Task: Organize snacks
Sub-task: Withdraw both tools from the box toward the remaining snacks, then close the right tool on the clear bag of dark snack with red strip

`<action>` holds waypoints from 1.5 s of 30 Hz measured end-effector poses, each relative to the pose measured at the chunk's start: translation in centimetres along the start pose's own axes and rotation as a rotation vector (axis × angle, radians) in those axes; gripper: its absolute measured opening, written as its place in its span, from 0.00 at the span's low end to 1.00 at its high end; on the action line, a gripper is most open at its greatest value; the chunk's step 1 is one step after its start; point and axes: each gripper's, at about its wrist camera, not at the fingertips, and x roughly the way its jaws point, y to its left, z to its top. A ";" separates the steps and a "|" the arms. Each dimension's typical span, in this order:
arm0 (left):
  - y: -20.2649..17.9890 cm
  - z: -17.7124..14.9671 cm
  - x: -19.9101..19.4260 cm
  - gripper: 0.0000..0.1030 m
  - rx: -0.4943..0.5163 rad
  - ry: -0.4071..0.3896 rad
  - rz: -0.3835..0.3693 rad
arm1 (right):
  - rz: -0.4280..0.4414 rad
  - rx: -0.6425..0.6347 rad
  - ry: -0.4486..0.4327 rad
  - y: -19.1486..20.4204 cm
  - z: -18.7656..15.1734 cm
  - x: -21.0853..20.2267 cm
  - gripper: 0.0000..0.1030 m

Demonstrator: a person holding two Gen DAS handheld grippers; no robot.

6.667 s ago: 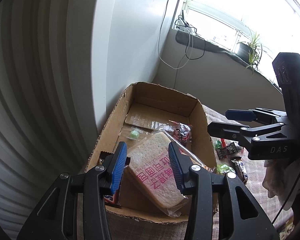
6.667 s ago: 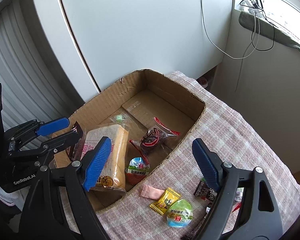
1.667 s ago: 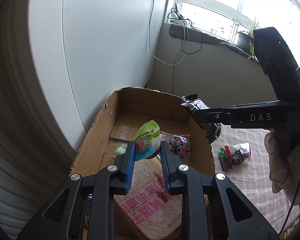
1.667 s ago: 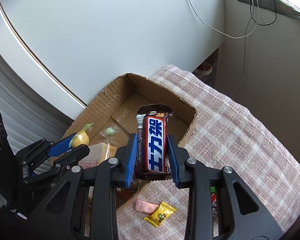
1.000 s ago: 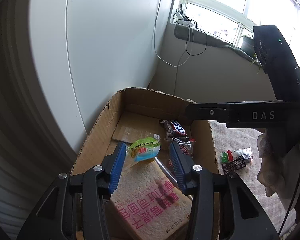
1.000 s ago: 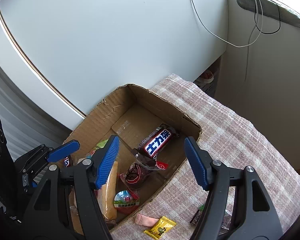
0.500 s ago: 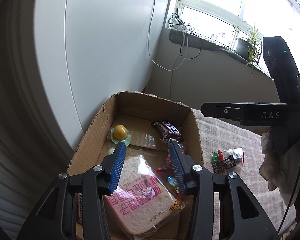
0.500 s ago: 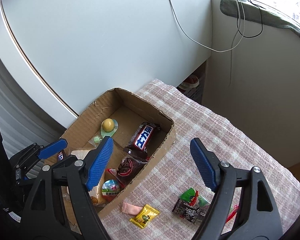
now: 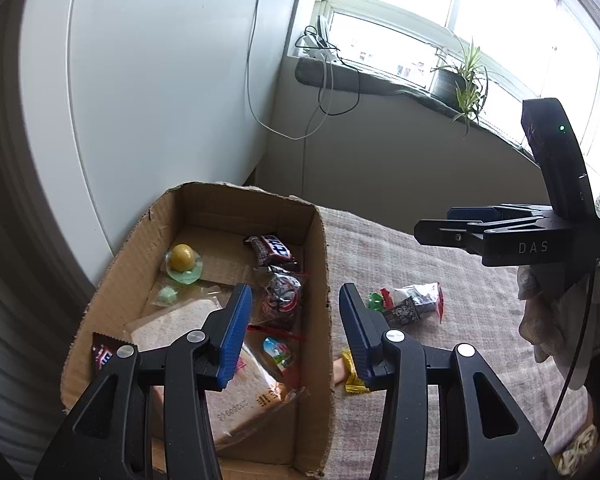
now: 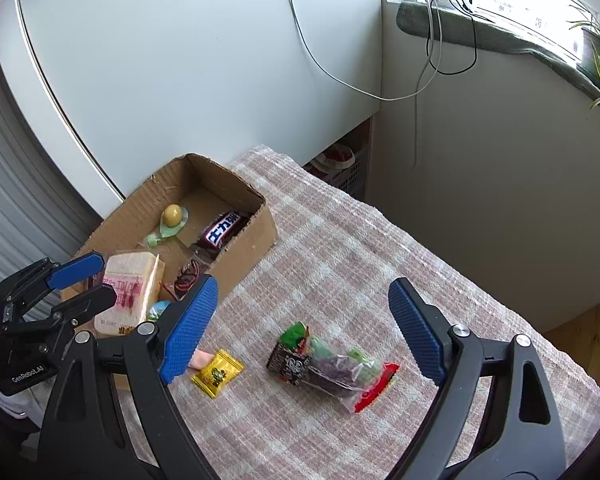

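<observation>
Cardboard box (image 10: 256, 240) at centre left already holds several snacks, and both grippers are empty, the right gripper (image 10: 304, 328) opening above the loose packets (image 10: 332, 364) on the checked surface (image 10: 380, 264), likely picked next.

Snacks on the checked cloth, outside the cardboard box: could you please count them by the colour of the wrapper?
Pink candy: 1
Yellow candy: 1
Black-and-green packet: 1
Clear bag with red edge: 1
Total: 4 (the last two overlap, so anything under them is hidden)
</observation>
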 end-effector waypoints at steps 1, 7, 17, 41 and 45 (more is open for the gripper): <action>-0.4 -0.1 0.0 0.43 0.003 0.002 -0.007 | -0.003 -0.001 0.006 -0.4 -0.3 0.0 0.87; -2.8 -1.4 0.1 0.43 0.031 0.031 -0.053 | 0.036 -0.023 0.047 -2.1 -1.9 0.7 0.87; -6.4 -4.6 1.1 0.41 0.049 0.119 -0.118 | 0.099 -0.169 0.126 -3.3 -4.1 1.9 0.67; -10.8 -4.7 8.1 0.38 0.135 0.202 -0.005 | 0.243 -0.349 0.172 -3.3 -5.5 4.9 0.51; -10.7 -4.4 8.9 0.38 0.140 0.206 -0.007 | 0.275 -0.381 0.209 -2.9 -6.3 5.0 0.44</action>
